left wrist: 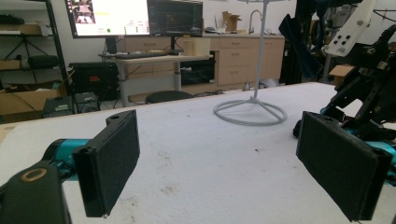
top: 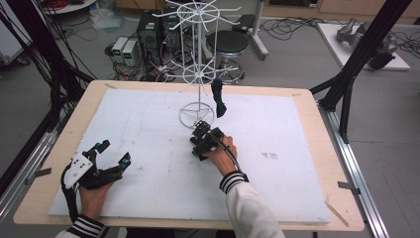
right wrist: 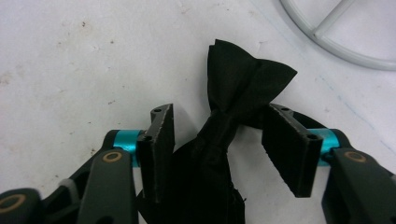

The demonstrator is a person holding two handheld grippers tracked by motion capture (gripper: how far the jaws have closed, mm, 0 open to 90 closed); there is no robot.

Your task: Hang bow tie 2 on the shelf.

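Your right gripper (right wrist: 217,140) straddles a black bow tie (right wrist: 233,100)

Its jaws stand part-open around the knot, not clamping; your left gripper (top: 113,152) rests wide open and empty on the white board (top: 148,124).

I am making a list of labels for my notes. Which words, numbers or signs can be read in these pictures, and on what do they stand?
None can be read.
The two screens show content too blurred to read.
A dark mark on the table is too small to read.
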